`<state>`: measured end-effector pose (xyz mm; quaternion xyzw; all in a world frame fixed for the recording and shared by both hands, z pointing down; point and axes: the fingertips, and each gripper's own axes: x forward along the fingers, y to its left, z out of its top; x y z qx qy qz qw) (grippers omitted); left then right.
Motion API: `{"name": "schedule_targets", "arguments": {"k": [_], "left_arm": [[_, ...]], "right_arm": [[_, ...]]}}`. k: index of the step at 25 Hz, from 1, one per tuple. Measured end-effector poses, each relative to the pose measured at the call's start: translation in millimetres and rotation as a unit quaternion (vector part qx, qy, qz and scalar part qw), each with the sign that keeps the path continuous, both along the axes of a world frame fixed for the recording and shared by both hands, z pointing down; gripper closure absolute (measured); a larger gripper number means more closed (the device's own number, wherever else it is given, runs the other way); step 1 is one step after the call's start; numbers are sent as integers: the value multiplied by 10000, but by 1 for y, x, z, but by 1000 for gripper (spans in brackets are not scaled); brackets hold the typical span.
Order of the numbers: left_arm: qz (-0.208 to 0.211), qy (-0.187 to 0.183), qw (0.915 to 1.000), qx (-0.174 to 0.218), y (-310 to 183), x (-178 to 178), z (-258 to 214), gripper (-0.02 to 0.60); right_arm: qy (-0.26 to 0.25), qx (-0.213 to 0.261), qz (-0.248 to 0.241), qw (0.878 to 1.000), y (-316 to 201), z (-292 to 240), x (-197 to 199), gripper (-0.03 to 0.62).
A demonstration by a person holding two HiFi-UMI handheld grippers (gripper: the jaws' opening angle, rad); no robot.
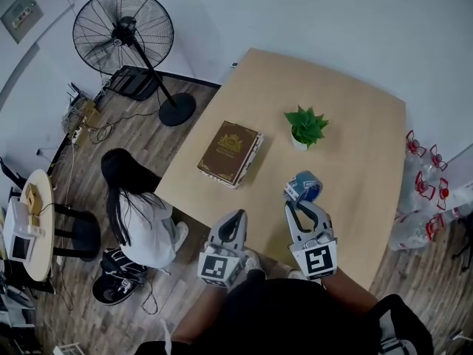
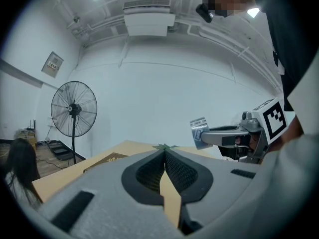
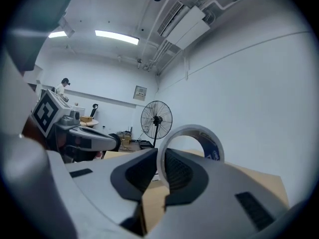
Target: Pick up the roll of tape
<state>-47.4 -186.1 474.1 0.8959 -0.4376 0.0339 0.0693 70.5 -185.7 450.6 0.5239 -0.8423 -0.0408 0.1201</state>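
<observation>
One roll of tape (image 1: 303, 187) stands on edge between the jaws of the right hand-held gripper (image 1: 301, 203). The jaws pinch its rim and hold it clear of the tabletop (image 1: 355, 168), over the near side. Two grippers show in all. The left hand-held gripper (image 1: 235, 217) hovers beside the right one, its jaws pressed together on nothing. Farther back lie one brown book (image 1: 230, 152) and one small potted plant (image 1: 305, 126), well apart. One standing fan (image 1: 124, 32) is on the floor beyond, and one person (image 1: 137, 205) sits on the floor beside the tabletop.
</observation>
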Motion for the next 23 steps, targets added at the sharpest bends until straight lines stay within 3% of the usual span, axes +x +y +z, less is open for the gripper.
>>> {"name": "schedule_targets", "arguments": {"k": [23], "left_arm": [[-68,-59,9999,106,18,9,-5,578]], "right_arm": [[-96,208,146,9996,11,-15,18,554]]}}
